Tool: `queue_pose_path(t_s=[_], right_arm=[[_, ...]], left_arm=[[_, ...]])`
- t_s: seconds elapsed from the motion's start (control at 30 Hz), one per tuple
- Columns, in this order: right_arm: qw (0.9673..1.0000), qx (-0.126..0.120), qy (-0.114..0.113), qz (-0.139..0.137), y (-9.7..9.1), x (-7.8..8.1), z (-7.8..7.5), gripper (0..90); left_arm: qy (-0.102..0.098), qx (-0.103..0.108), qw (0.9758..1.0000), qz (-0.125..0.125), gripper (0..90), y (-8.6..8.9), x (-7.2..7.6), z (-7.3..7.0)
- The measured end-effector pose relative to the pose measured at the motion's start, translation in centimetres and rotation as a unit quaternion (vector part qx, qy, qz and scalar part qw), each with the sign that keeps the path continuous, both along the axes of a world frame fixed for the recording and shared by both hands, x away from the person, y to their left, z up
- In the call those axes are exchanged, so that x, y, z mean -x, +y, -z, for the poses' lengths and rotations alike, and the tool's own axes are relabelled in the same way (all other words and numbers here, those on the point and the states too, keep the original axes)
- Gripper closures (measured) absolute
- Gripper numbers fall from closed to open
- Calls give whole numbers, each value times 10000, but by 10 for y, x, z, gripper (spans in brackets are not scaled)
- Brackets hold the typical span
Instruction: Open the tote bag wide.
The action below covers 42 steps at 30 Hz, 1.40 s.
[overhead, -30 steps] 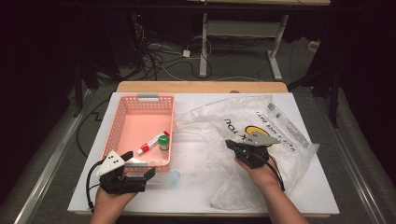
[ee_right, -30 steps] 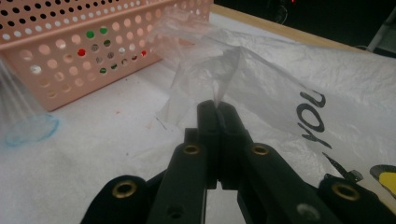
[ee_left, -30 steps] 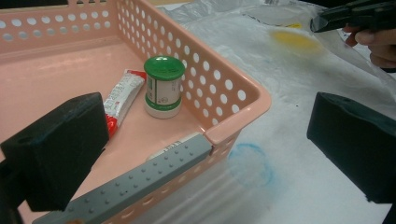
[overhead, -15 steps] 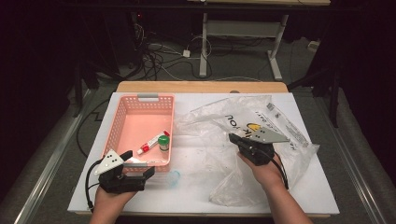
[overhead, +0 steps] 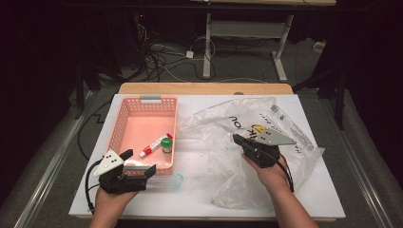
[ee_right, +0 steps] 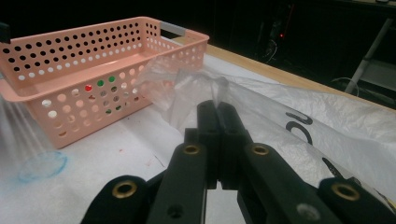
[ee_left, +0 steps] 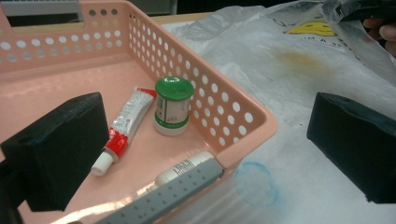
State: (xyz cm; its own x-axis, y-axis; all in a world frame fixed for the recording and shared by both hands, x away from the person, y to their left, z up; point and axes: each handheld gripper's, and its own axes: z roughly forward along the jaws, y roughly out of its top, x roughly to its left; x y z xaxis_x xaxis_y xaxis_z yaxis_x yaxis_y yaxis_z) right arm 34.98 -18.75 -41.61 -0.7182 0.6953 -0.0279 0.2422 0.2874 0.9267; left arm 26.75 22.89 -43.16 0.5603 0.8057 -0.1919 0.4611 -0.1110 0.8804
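Observation:
A pink perforated basket [overhead: 124,121] stands on the left half of the table. In it lie a red-and-white tube [overhead: 153,145] and an upright green-capped bottle [overhead: 166,144]. My left gripper [overhead: 139,162] is open at the basket's near corner, one jaw inside the basket and one outside; the tube [ee_left: 126,123] and bottle [ee_left: 173,106] sit just beyond the jaws. A crumpled clear plastic bag [overhead: 218,166] with black print covers the right half. My right gripper [overhead: 236,138] is shut on a fold of the bag [ee_right: 327,121], the film pinched at its tips [ee_right: 217,102].
A grey handle [ee_left: 173,196] caps the basket's near end, with a white tube-like item [ee_left: 180,170] lying just inside it. A faint blue ring [overhead: 177,180] marks the white table cover [overhead: 190,204] by the basket's corner. Dark floor, cables and table legs lie beyond the far edge.
My right gripper has shifted slightly to the right with the bag film still pinched, and the bag has changed shape a little. My left gripper has stayed put.

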Motion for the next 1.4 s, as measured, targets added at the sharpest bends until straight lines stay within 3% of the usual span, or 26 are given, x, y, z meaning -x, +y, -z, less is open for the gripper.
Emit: queue_pose_path(t_s=[0.17, 0.47, 0.73, 0.93, 1.13, 1.4], right_arm=[[10000, -55, 7, -7, -1, 0, -1, 900], [9999, -98, 23, -51, -1, 0, -1, 900], [9999, -146, 35, -65, -2, -1, -2, 900], [9999, -134, 22, -94, -4, -2, -2, 900], [9998, -181, 61, -106, -6, -2, -2, 900], [9997, -223, 78, -104, -9, -3, -1, 900]], left_arm=[[38, -164, 9999, 2, 0, -4, -9, -7], [121, -97, 9999, -42, 0, -3, -37, -18], [276, 293, 9991, -138, 0, 5, -66, -21], [311, 187, 9991, -213, 0, 5, -85, -24], [561, -92, 9980, -278, 0, 8, -104, -23], [824, -312, 9959, -222, 0, 7, -127, -16]])
